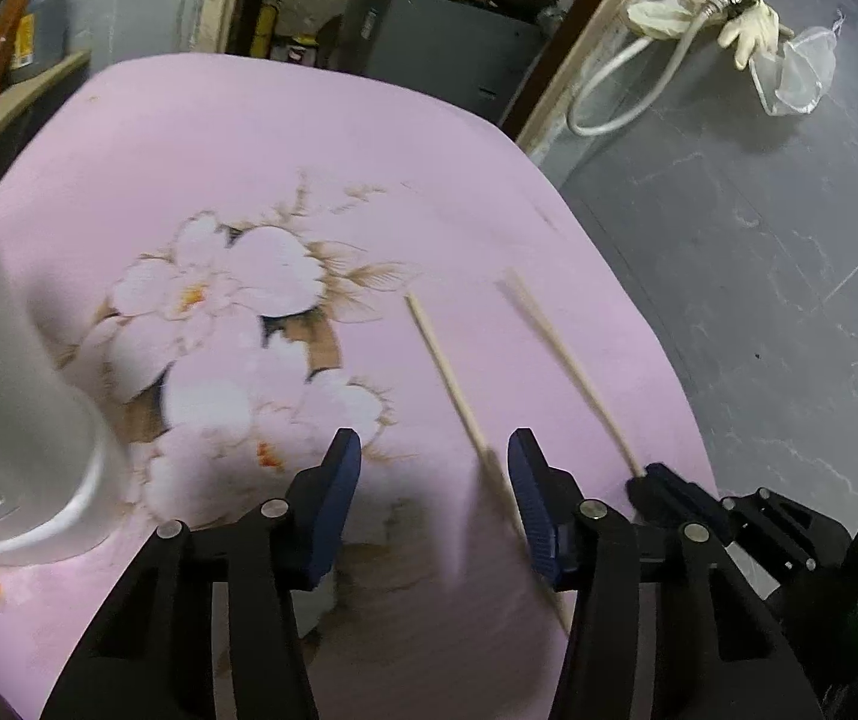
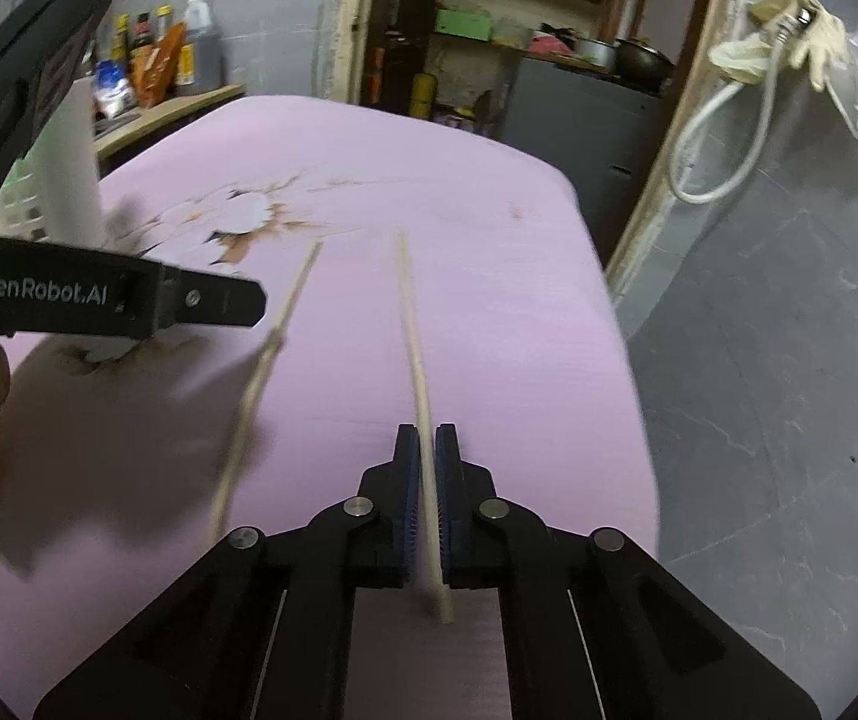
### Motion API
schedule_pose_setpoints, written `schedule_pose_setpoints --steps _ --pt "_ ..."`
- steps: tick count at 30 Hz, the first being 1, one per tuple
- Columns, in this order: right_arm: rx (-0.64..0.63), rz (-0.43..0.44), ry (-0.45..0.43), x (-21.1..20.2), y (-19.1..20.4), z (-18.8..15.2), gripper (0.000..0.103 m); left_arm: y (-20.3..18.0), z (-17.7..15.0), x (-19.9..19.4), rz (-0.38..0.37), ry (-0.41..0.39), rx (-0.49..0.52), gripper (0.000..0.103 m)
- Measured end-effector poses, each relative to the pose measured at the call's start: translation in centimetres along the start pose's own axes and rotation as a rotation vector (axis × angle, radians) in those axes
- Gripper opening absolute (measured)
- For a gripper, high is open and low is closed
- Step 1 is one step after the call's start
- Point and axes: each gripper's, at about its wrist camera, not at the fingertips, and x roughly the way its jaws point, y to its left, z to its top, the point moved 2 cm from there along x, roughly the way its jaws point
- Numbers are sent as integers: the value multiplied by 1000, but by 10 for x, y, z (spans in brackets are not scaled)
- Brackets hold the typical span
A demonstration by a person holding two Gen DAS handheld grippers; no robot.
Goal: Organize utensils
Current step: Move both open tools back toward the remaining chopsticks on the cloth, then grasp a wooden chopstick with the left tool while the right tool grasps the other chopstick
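A pink bench [image 1: 201, 138] with a printed flower pattern fills both views. At far left stands one white slotted holder [image 1: 21, 420], probably where the utensils belong, though that is a guess. To its right the left gripper [image 1: 435, 468] hangs over the bench with its jaws apart and nothing pressed between them; one chopstick [image 1: 459, 384] lies flat on the cloth just by the inside of its right-hand jaw, not yet grasped. Further right, the second chopstick [image 2: 414, 348] is clenched between the blue pads of the right gripper [image 2: 427, 438], taken near its thick end, the thin tip pointing away across the bench. Counted: two chopsticks, one holder, two grippers. The sticks look like pale wood: light, stiff and narrow, likely to roll or pivot if pinched off-centre. A hold near the thick end, as on the right, seems secure but leaves a long free end to steer. At far right, beyond the bench edge, is grey floor, with pale gloves [image 2: 789, 24] draped over a tap on the wall.
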Motion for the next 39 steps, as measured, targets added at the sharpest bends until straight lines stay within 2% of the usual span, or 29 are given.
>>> schedule_pose_setpoints --steps 2,4,10,12,14,15,19,23,29,32,35,39 --pt "30 -18 3 -1 -9 -1 1 -3 3 5 5 22 13 34" --pt "56 -20 13 0 -15 0 1 -5 6 11 16 40 27 32" --pt "112 88 14 5 -31 6 4 -5 19 20 25 59 19 30" --pt "124 121 24 12 -36 14 5 -3 24 22 31 68 10 26" --pt "121 145 40 19 -39 20 5 0 25 23 42 69 1 15" --pt "111 158 47 24 -39 25 5 2 27 24 45 70 -3 13" --pt "75 188 77 40 -39 38 6 10 27 22 19 73 -34 13" --pt "127 218 71 55 -43 46 8 13 26 21 21 64 -29 13" --pt "133 189 69 61 -37 49 7 14 30 25 12 79 -42 12" --pt "137 178 86 60 -38 53 4 11 33 25 36 78 -32 7" --pt "186 219 58 53 -42 53 3 7 34 21 43 65 -43 2" --pt "196 255 -34 29 -40 49 3 5 25 1 33 -7 -50 2"
